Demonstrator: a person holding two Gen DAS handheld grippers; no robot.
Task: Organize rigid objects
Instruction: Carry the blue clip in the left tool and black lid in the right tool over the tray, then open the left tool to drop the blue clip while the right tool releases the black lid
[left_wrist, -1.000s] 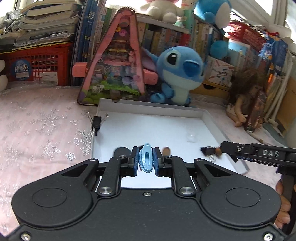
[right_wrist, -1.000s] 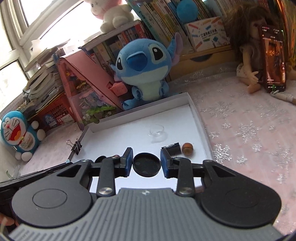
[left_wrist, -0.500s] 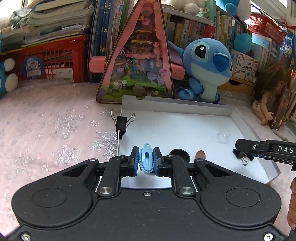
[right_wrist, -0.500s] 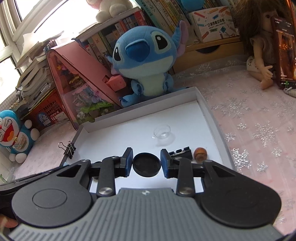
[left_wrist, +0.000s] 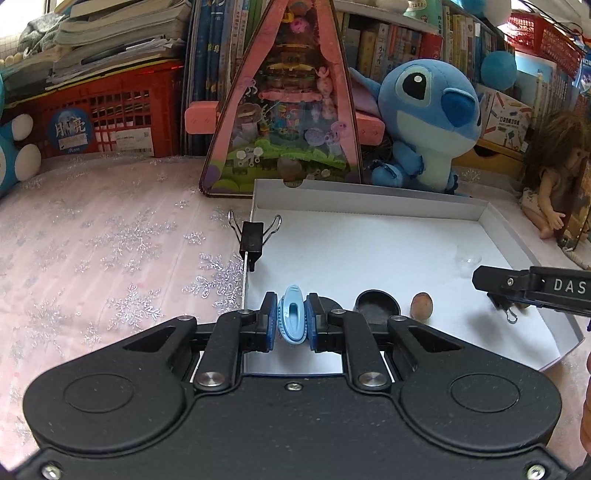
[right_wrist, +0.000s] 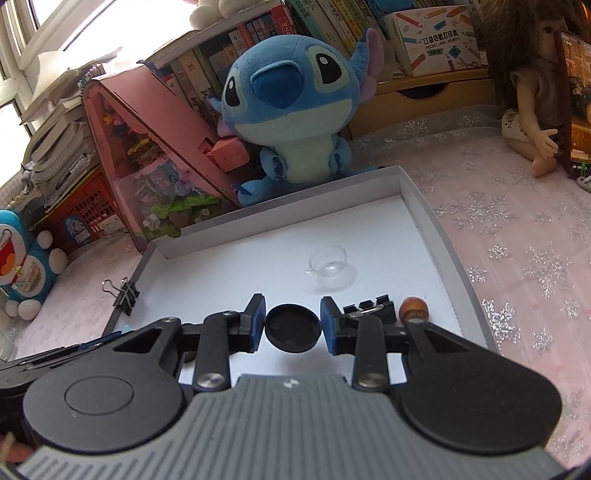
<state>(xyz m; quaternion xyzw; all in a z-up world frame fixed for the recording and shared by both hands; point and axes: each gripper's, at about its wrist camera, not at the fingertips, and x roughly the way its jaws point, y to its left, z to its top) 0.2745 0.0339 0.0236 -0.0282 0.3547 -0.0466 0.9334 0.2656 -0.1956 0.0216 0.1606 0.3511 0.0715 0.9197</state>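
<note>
Over the near edge of the white tray (left_wrist: 369, 192), both grippers carry something still to be set down. The left gripper (left_wrist: 291, 321) is closed tight on a small blue clip (left_wrist: 292, 319), pads pressing its two sides. The right gripper (right_wrist: 293, 326) stands partly open around a black round lid (right_wrist: 293, 328); its pads sit at the lid's edges and appear to grip it.

Already lying inside the tray: a clear glass cup (right_wrist: 328, 263) toward the middle, a brown acorn-like piece (right_wrist: 413, 309) and a black binder clip (right_wrist: 369, 308) just beside it near the tray's front right, and, in the left view, a second black lid (left_wrist: 376, 302) by the front edge. Another binder clip (left_wrist: 252, 240) is clamped on the tray's left wall.

My reading is that the sorting is well under way: several pieces are in the tray, and the blue clip and the held lid remain to be placed. Whether more loose items wait outside the tray cannot be told.
</note>
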